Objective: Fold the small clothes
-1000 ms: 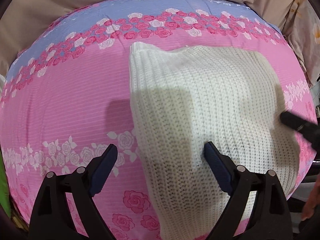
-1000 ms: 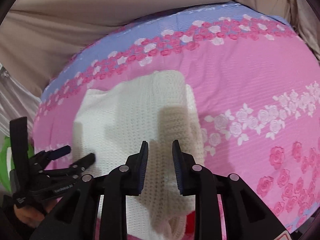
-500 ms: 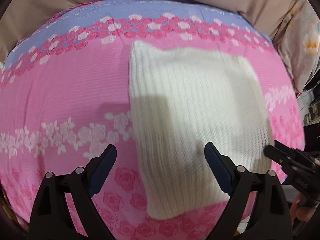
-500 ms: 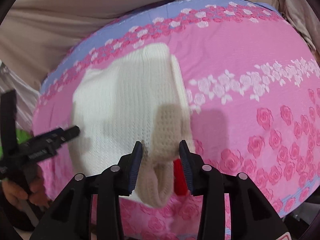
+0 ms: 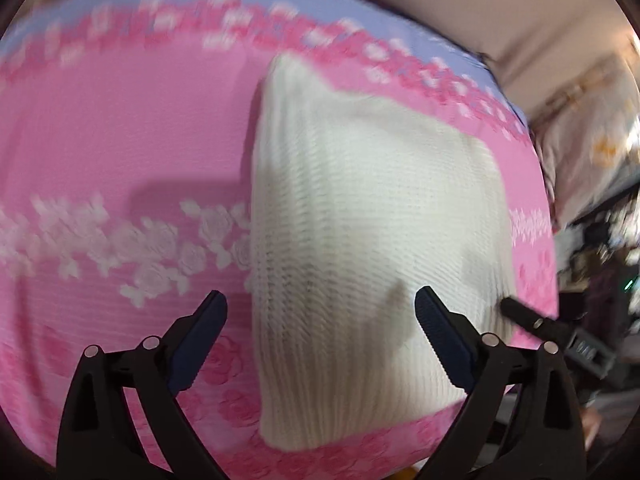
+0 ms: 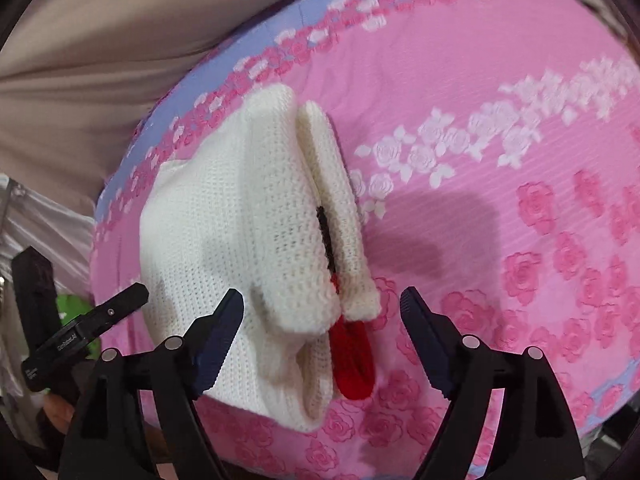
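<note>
A folded cream knit sweater [image 5: 360,248] lies on the pink rose-print bed sheet [image 5: 100,152]. In the right wrist view the sweater [image 6: 240,232] shows stacked folded layers along its right side, with a red knit piece [image 6: 354,360] and a dark strip sticking out between them. My left gripper [image 5: 320,320] is open and empty, above the sweater's near left part. My right gripper [image 6: 322,320] is open and empty, just above the sweater's near right corner. Each gripper's tip shows in the other view: the right one [image 5: 520,314], the left one [image 6: 124,300].
A beige curtain or headboard [image 6: 100,32] runs behind the bed. Bedding and clutter [image 5: 592,128] sit off the bed's right side. A green object [image 6: 72,304] shows at the bed's left. The sheet's front edge lies close under both grippers.
My right gripper has opened wide and let go of the folded sleeve, which now lies on the sweater. Both views have pulled back and shifted slightly; the left gripper stays open.
</note>
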The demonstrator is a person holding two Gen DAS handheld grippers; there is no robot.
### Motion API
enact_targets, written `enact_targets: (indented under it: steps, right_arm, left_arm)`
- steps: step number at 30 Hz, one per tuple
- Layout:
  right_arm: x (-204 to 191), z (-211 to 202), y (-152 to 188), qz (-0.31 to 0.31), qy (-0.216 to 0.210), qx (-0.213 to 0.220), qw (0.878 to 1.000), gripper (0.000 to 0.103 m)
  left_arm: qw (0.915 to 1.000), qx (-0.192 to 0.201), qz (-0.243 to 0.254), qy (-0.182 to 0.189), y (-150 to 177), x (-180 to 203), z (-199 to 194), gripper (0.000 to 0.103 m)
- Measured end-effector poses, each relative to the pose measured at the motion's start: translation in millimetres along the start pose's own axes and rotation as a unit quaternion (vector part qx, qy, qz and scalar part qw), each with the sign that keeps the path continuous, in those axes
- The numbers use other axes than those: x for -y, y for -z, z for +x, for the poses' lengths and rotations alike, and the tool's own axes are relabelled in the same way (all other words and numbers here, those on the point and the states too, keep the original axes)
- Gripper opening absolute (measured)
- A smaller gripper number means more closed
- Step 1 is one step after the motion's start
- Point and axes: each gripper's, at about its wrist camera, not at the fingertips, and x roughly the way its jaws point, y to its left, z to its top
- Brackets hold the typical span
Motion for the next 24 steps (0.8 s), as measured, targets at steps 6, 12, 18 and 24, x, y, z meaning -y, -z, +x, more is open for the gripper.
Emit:
enact_targets:
  steps: [6, 12, 18, 24]
  right_arm:
    - [6.3, 46.3, -5.7, 0.050, -0.074, -0.037, 0.995, 0.092]
    - [-4.5, 51.8, -8.1, 0.049, -0.097, -0.033, 0.994, 0.047]
    - [-32.5, -9.1, -9.3, 0.023, -0.114, 0.028, 0.993, 0.041]
    - [-59.3, -106.9, -5.1, -0.017, -0.127, 0.115, 0.985, 0.041]
  left_arm:
    - [0.9969, -0.020, -0.059, 0.047, -6.9, -9.7, 29.8, 0.094]
    - [0.9988, -0.016, -0.023, 0.041, -13.0, 18.8, 12.5, 0.050]
    - [0.9954, 0.022, 0.066, 0.066, -21.1, 75.1, -52.5, 0.043]
    - [0.9837, 0.076, 0.135, 0.091, -25.7, 120.6, -124.5, 0.043]
